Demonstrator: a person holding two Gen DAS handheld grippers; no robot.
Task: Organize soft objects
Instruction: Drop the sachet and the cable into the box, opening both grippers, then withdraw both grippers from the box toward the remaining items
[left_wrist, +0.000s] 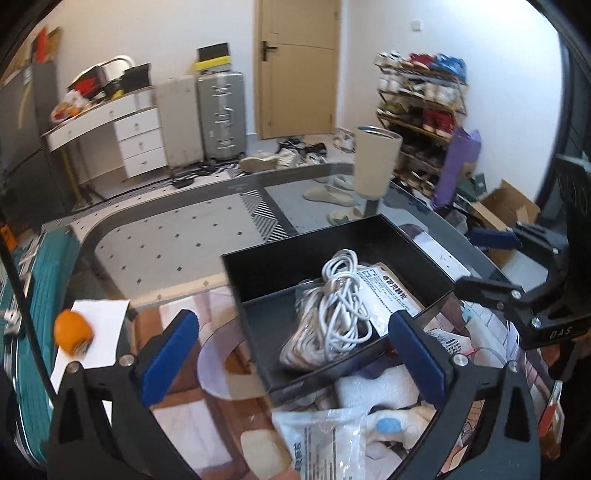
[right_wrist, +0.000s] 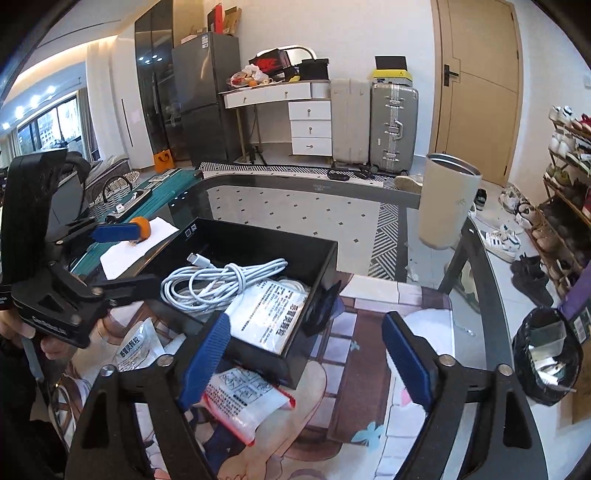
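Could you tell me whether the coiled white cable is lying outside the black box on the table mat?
No, the coiled white cable lies inside the black box, beside a white printed packet.

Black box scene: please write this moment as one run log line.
black box: holds cable, packet | left hand-held gripper: open | right hand-held gripper: open

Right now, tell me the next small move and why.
Probably lower the right gripper onto the red-edged packet lying on the mat outside the black box. Both grippers are open and hold nothing, the cable and one packet already sit in the box, and this packet lies just below the right fingers.
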